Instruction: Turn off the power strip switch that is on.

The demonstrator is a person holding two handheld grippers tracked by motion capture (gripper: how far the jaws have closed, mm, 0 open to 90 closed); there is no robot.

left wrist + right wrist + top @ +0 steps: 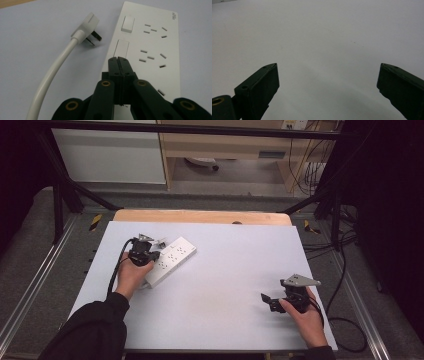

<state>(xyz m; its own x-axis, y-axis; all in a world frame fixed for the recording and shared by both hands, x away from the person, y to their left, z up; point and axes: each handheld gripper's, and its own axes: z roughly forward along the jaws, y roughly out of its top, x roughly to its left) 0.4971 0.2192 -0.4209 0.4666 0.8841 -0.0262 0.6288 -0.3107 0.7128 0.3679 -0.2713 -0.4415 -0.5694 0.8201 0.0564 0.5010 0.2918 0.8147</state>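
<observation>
The white power strip point(147, 45) lay on the grey table point(225, 285) at its left side, its plug point(86, 27) unplugged on the surface just beside it. The left gripper point(118, 60), jaws pressed together on nothing, was held over the strip's near rocker switch point(121, 47). The step in hand was judged to be the pressing of that switch; a short, steady push downward would be called for. The right gripper point(328, 75) was held well apart, its jaws spread over bare table.

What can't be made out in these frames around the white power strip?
- White rectangular plastic power strip: near end hidden in the left gripper view behind the shut left gripper.
- White round cable with flat plug: leaves the bottom edge; far end unseen.
- Strip's grey corner lettering: too small to read.
</observation>
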